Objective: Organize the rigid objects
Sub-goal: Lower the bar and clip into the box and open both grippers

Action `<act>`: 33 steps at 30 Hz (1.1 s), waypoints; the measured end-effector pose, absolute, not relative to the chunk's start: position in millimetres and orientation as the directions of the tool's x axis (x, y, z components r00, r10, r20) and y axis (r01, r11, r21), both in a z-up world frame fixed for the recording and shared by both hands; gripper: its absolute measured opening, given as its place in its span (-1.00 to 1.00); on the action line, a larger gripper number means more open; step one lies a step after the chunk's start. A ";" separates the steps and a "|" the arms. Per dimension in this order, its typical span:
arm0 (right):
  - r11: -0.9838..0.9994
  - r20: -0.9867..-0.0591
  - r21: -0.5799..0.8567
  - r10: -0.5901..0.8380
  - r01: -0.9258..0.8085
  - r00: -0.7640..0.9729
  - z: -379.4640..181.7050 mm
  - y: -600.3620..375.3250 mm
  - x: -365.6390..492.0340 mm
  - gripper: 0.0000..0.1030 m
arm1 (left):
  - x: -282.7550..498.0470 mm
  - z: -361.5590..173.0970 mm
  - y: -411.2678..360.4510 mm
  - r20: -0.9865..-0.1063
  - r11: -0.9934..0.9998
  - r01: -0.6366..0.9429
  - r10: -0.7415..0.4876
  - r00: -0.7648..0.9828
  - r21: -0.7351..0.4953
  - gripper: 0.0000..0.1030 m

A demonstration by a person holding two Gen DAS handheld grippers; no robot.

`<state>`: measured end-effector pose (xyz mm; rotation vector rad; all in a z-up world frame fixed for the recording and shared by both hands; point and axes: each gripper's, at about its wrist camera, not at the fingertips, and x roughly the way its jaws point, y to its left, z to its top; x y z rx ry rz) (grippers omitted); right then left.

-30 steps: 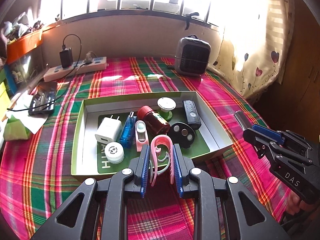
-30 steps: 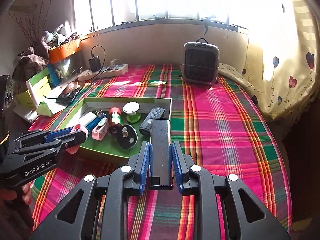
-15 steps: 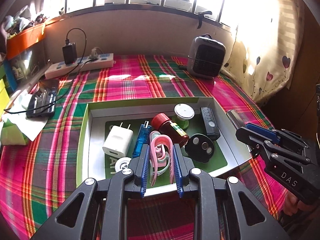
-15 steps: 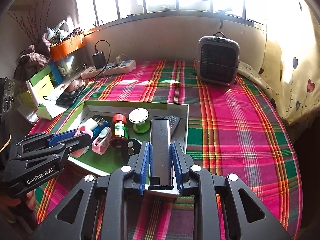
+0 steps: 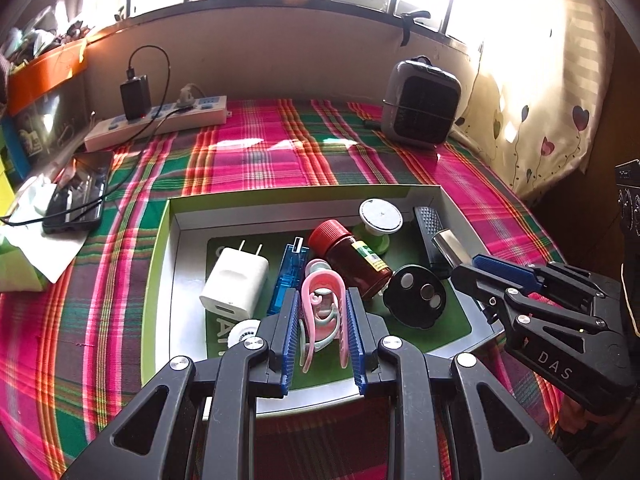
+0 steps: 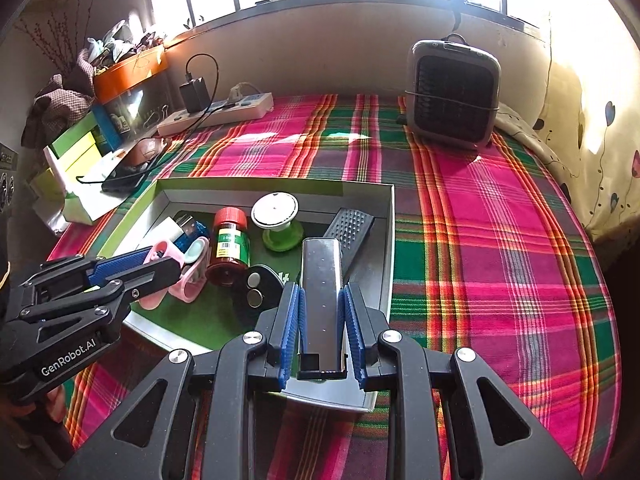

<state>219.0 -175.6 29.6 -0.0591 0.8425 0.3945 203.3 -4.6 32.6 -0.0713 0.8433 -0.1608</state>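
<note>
We hold both loads over the tray (image 5: 436,196), ready to drop in: left hand-held gripper (image 5: 322,332) clamped on the pink clip (image 5: 322,292), right hand-held gripper (image 6: 322,330) clamped on the metal bar (image 6: 321,280).

I count two grippers (image 5: 322,312) (image 6: 322,308), one box (image 5: 160,248), one heater (image 5: 420,104), one power strip (image 5: 160,122), ten small items.

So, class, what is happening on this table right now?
A person works two handheld grippers over an open tray of small items. The left gripper is clamped on a pink clip; the right gripper is clamped on a silver bar. Both hover above the tray, neither released yet.
</note>
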 end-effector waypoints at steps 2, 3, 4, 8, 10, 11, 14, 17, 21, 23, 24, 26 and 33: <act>0.927 -0.739 0.098 0.312 -0.362 0.597 27.9 -174.9 220.3 -0.53 | 204.1 31.3 -4.1 -0.740 0.985 0.111 -0.170 0.651 -0.128 -0.58; 0.927 -0.740 0.098 0.311 -0.362 0.596 27.0 -174.7 220.9 -0.53 | 204.5 30.9 -4.3 -0.740 0.986 0.112 -0.169 0.651 -0.127 -0.58; 0.927 -0.740 0.097 0.311 -0.362 0.597 26.5 -174.4 222.1 -0.53 | 204.6 30.7 -4.5 -0.739 0.986 0.112 -0.168 0.652 -0.125 -0.58; 0.929 -0.744 0.082 0.299 -0.362 0.598 24.0 -173.1 224.0 -0.53 | 204.9 30.6 -5.4 -0.737 0.986 0.112 -0.165 0.655 -0.121 -0.58; 0.928 -0.746 0.082 0.299 -0.364 0.595 22.6 -172.5 224.9 -0.53 | 205.3 30.3 -5.1 -0.736 0.986 0.111 -0.166 0.657 -0.123 -0.58; 0.928 -0.746 0.080 0.298 -0.364 0.596 21.8 -171.8 224.6 -0.53 | 205.5 30.3 -4.8 -0.735 0.986 0.110 -0.167 0.657 -0.126 -0.58; 0.929 -0.745 0.071 0.292 -0.364 0.599 21.7 -171.0 224.2 -0.52 | 205.9 30.2 -4.4 -0.735 0.986 0.110 -0.167 0.657 -0.126 -0.58; 0.929 -0.746 0.065 0.287 -0.364 0.601 21.5 -170.4 224.1 -0.52 | 205.8 29.9 -4.2 -0.735 0.986 0.110 -0.169 0.657 -0.128 -0.58; 0.930 -0.746 0.062 0.284 -0.361 0.603 21.2 -169.8 224.1 -0.52 | 206.0 30.3 -4.4 -0.734 0.986 0.109 -0.169 0.657 -0.130 -0.58; 0.930 -0.745 0.060 0.283 -0.362 0.605 21.2 -169.8 223.9 -0.52 | 206.1 30.3 -4.1 -0.734 0.985 0.107 -0.170 0.658 -0.132 -0.57; 0.930 -0.744 0.060 0.283 -0.362 0.605 21.1 -169.9 223.9 -0.52 | 206.0 30.1 -4.2 -0.734 0.986 0.110 -0.169 0.658 -0.129 -0.57; 0.930 -0.743 0.060 0.284 -0.363 0.607 21.1 -170.0 223.9 -0.52 | 205.9 30.3 -4.0 -0.734 0.986 0.108 -0.169 0.657 -0.130 -0.57; 0.928 -0.742 0.056 0.285 -0.368 0.607 21.0 -168.5 222.7 -0.52 | 206.2 30.1 -4.0 -0.734 0.985 0.109 -0.171 0.657 -0.132 -0.56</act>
